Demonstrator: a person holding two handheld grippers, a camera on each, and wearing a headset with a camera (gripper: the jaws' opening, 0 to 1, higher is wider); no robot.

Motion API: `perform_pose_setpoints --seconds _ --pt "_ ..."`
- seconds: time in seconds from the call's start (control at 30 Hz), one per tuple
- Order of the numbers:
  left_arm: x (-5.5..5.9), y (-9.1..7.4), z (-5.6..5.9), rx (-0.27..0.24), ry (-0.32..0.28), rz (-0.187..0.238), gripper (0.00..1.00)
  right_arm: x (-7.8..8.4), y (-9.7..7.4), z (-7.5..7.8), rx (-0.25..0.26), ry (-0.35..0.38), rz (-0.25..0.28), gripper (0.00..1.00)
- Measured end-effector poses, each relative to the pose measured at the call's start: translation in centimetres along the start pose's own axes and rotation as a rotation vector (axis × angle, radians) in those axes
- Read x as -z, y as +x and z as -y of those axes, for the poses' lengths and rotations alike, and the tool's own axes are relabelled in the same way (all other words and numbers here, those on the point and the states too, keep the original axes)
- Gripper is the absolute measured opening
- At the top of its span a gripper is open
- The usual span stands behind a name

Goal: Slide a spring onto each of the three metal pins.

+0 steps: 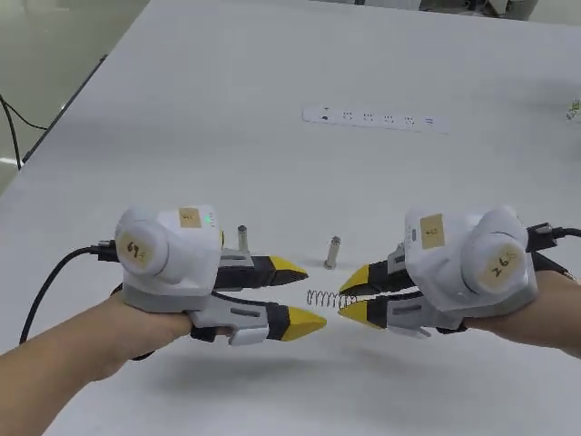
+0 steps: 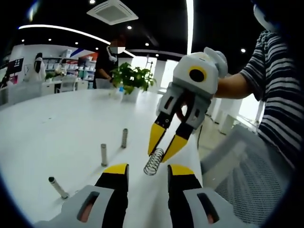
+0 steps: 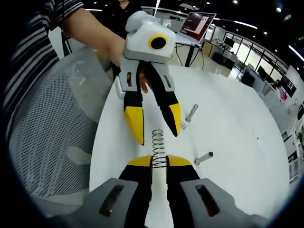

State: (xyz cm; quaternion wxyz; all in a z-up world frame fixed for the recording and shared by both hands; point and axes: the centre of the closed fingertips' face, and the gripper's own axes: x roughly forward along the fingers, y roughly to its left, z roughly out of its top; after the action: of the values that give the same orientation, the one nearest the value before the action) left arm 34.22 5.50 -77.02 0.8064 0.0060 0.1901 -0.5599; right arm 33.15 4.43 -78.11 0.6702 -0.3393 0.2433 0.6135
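Observation:
My right gripper is shut on one end of a thin wire spring, held level just above the white table. The spring's free end points into the gap of my left gripper, which is open, its yellow tips above and below the coil without touching it. In the left gripper view the spring hangs from the right gripper just ahead of my own open jaws. Two metal pins stand upright and a third pin lies on its side.
A white power strip lies farther back on the table. A black cable trails off the left gripper toward the table's left edge. A grey mesh chair is beside the person. A potted plant stands at the table's far end.

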Motion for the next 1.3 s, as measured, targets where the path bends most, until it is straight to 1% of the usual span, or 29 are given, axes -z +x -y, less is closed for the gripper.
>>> perform_pose_setpoints --seconds 0.07,0.13,0.27,0.37,0.5,0.63,0.77,0.97,1.07,1.13,1.3 --pt "-0.2 0.3 0.2 0.007 -0.014 0.016 0.23 0.0 -0.1 0.1 0.007 0.006 0.003 0.08" --pt "-0.2 0.6 0.3 0.014 -0.011 0.018 0.21 0.0 -0.3 0.1 0.009 0.019 0.012 0.08" --pt "-0.4 0.9 0.6 0.027 -0.007 0.02 0.19 -0.1 -0.5 -0.1 0.007 0.014 0.012 0.08" --pt "-0.5 0.9 0.6 0.029 -0.009 0.024 0.17 -0.1 -0.6 -0.3 0.003 0.01 0.012 0.08" --pt "-0.2 0.8 0.7 0.032 -0.013 0.021 0.15 -0.3 -0.7 -0.3 0.001 0.005 0.015 0.08" --pt "-0.3 0.8 0.9 0.042 -0.013 0.028 0.11 -0.5 -0.7 -0.4 -0.004 -0.005 0.018 0.08" --pt "-0.4 0.8 1.2 0.053 -0.008 0.031 0.06 -0.7 -0.8 -0.4 -0.002 -0.012 0.018 0.08" --pt "-0.5 0.9 1.4 0.057 -0.007 0.035 0.05 -0.6 -0.9 -0.4 -0.005 -0.015 0.016 0.08" --pt "-0.5 0.9 1.4 0.058 -0.002 0.035 0.05 -0.6 -0.9 -0.4 -0.006 -0.013 0.017 0.08" --pt "-0.5 0.9 1.4 0.057 0.013 0.034 0.05 -0.6 -0.9 -0.5 -0.005 -0.014 0.018 0.08" --pt "-0.6 0.8 1.5 0.06 0.013 0.036 0.04 -0.6 -0.9 -0.4 -0.007 -0.013 0.023 0.08"
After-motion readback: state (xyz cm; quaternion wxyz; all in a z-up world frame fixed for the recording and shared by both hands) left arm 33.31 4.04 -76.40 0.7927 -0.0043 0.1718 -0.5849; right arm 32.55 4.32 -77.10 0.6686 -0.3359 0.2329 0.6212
